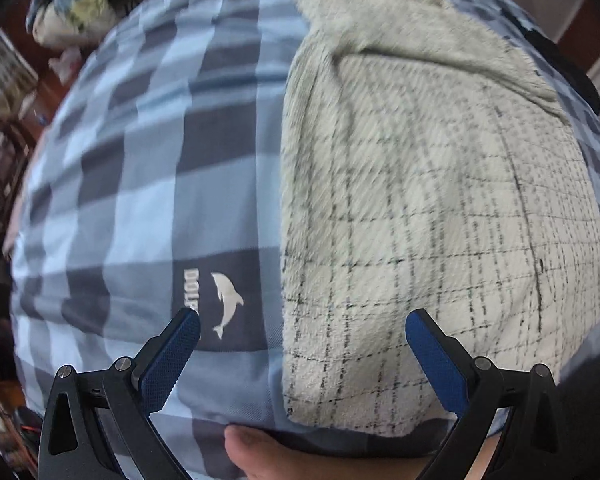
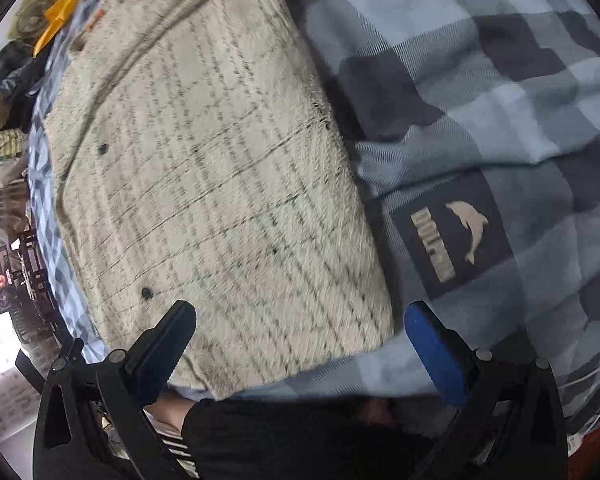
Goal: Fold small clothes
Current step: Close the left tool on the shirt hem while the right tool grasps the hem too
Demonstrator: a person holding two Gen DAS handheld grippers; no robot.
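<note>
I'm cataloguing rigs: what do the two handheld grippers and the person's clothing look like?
The left gripper and right gripper look alike: black angular linkage frames with silver pivot bolts, each carrying two flat fingers with blue textured pads. A black sleeve shows below the right one.

Blue checked bed cover, clutter at the edges

A blue-and-grey checked cotton bed cover point(image 1: 148, 184) spreads wide, its white dolphin logo patch point(image 2: 452, 240) showing; a crumpled floral bundle point(image 1: 72, 12) sits far off, and yellow-orange fabric point(image 2: 66, 8) at the edge.
</note>
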